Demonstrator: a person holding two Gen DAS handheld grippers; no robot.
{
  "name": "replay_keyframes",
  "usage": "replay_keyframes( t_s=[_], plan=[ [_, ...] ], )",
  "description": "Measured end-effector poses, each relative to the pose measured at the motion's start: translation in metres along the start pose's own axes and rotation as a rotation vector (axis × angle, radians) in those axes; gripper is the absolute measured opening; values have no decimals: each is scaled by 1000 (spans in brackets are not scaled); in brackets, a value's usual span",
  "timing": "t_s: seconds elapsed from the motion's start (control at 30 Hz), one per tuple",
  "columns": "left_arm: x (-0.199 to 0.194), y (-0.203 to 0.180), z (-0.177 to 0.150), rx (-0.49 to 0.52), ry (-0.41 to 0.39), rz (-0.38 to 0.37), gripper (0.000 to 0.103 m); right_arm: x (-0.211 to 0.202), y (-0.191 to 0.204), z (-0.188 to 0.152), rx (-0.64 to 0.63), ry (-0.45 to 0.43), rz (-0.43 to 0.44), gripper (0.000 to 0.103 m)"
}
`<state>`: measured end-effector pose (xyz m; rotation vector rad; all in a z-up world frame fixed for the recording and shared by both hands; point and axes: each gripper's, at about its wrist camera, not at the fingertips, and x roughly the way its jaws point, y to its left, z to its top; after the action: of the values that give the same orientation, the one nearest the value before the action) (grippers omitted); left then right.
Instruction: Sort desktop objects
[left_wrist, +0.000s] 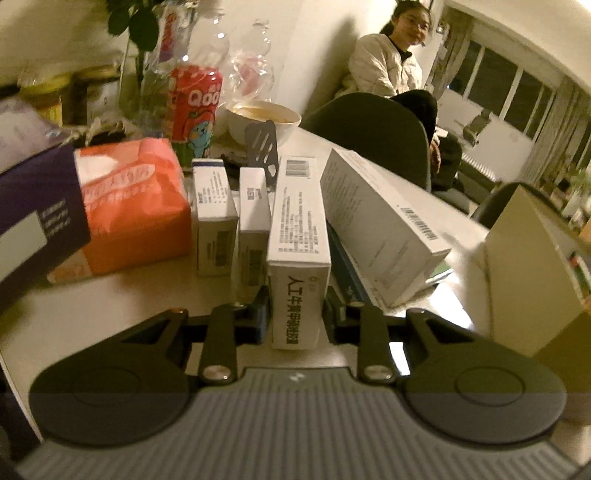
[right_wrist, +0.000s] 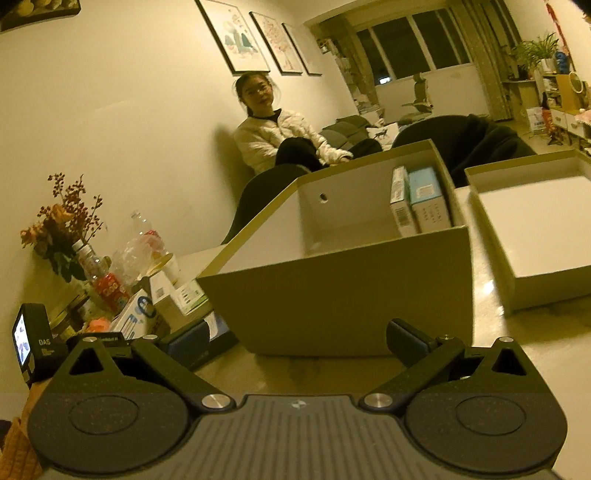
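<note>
In the left wrist view my left gripper has its two fingers closed against the sides of an upright white medicine box with black Chinese print, standing on the table. Two smaller white boxes stand to its left, and a longer white box leans to its right. In the right wrist view my right gripper is open and empty, low over the table in front of a large open cardboard box that holds two small packages at its far right.
An orange tissue pack, a purple box, a red drink bottle and a white bowl crowd the left. A shallow box lid lies to the right. A seated person and chairs are beyond the table.
</note>
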<state>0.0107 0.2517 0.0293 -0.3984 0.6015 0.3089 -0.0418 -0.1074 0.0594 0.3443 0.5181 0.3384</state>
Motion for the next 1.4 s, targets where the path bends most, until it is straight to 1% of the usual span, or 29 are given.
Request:
replay_keyframes(
  t_s=[0.17,0.43,0.7,0.97,1.1,1.17,1.27,1.4],
  plan=[
    [-10,10,3,-99,7,-61,26,5,5,-4,0,22,20,102],
    [-27,26,4,-252,25,-155,25,14,13,-13,38,65,79,102],
    [-38,30,-3,-326,54,-250,25,23,21,-23,76,108,137,102],
    [-57,31,-7,-354,46,-315,25,32,29,-32,113,150,196,102],
    [-67,31,-12,-342,40,-341,25,37,32,-37,132,172,225,102],
    [-70,29,-14,-336,41,-355,25,34,29,-32,143,177,235,102],
    [-72,25,-17,-331,58,-385,25,32,27,-28,158,185,250,102],
    [-74,24,-24,-335,98,-447,25,34,28,-30,174,192,268,102]
  ],
)
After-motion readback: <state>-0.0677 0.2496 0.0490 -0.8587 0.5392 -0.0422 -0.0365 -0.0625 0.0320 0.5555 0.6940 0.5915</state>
